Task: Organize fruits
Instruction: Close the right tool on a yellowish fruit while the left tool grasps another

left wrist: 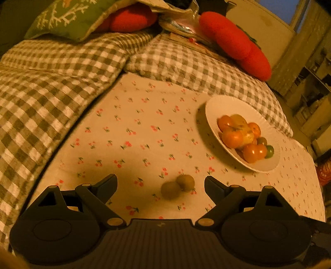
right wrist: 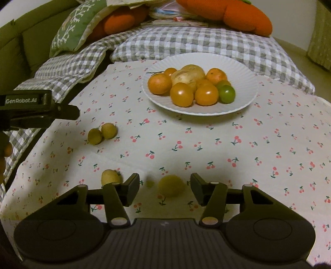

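A bed doubles as a sorting table: cherry-print cloth [right wrist: 206, 144] spread over a grey-checked quilt [right wrist: 206, 47], w/ a green embroidered cushion [right wrist: 72, 31] and orange plush pillows [right wrist: 238, 14] piled at the far end. Far left in the right wrist view, the left gripper [left wrist: 161, 185] pokes in from the edge; its own camera shows the jaws spread wide, nothing gripped, w/ a pair of small brown-green fruits [left wrist: 178, 186] touching each other on the cloth between and just beyond the tips. Nearer the camera, another small yellowish fruit [right wrist: 109, 175] sits just left of the right gripper [right wrist: 164, 187], partly hidden behind its left finger [right wrist: 131, 187]. Between that gripper's fingers lies a round yellow fruit [right wrist: 171, 185]; jaws are at a middling gap, gaps visible on both sides, pads not pressing it. Centre-right, further back, a white ribbed plate [right wrist: 244, 82] holds the sorted heap: oranges, orange tomatoes, a pale yellowish fruit on top and two green ones at the right edge. Plate sits well apart from the loose fruit.
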{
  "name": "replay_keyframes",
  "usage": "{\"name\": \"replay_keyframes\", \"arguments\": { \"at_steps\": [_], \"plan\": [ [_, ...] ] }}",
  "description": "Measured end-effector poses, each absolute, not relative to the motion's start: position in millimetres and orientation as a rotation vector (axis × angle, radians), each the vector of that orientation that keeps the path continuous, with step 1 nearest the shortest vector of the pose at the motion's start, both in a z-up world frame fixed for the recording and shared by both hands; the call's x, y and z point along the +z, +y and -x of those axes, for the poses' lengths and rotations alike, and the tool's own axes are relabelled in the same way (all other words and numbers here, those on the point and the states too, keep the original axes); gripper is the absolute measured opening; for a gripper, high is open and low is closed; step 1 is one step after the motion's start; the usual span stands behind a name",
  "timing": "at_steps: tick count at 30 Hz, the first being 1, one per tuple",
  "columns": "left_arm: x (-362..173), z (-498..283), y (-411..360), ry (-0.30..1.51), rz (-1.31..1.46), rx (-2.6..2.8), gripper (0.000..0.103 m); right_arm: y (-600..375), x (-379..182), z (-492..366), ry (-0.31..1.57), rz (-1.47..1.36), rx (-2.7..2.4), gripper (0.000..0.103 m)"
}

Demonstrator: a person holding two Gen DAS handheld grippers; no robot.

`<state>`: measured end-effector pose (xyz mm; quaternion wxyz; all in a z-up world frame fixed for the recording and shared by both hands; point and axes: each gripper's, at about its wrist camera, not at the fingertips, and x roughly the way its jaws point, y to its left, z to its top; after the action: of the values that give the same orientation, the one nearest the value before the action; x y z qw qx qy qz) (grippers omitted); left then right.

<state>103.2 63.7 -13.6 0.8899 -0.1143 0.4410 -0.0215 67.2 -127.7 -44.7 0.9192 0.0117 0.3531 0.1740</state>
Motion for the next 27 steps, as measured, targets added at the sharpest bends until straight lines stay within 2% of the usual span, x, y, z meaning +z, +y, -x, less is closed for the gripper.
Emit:
{"name": "replay_keyframes", "arguments": {
  "at_steps": [4, 6, 7, 20, 21, 23, 24, 25, 27],
  "plan": [
    [-19.9, -103.4, 54.2, 0.939, 0.215, -0.084, 0.081, -122.4, -50.4, -69.5, 0.726, 0.020, 0.347, 0.043],
    [-23.0, -102.9, 50.4, 0.949, 0.210, -0.093, 0.077, -123.6, -55.3, -72.7, 0.735, 0.020, 0.340, 0.034],
    [-23.4, -102.0, 48.8, 0.953, 0.209, -0.106, 0.075, -124.4, -57.0, -74.0, 0.736, 0.020, 0.336, 0.025],
    [-38.6, -79.6, -5.9, 1.004, 0.064, -0.333, 0.056, -146.7, -32.5, -70.7, 0.660, -0.020, 0.293, 0.025],
    [-42.4, -78.3, -10.8, 1.008, 0.040, -0.335, 0.051, -148.4, -32.8, -70.6, 0.655, -0.020, 0.287, 0.025],
    [-51.6, -76.5, -19.3, 1.022, -0.003, -0.335, 0.034, -147.7, -34.0, -68.9, 0.644, -0.011, 0.292, 0.025],
    [-55.5, -76.6, -21.3, 1.030, -0.013, -0.328, 0.020, -146.8, -33.7, -67.9, 0.637, -0.005, 0.300, 0.025],
    [-58.6, -77.3, -21.8, 1.034, -0.014, -0.321, 0.015, -144.8, -32.8, -66.3, 0.628, 0.005, 0.308, 0.025],
    [-56.7, -78.8, -18.0, 1.022, 0.009, -0.319, 0.014, -141.3, -29.6, -63.4, 0.606, 0.022, 0.320, 0.025]
  ]
}}
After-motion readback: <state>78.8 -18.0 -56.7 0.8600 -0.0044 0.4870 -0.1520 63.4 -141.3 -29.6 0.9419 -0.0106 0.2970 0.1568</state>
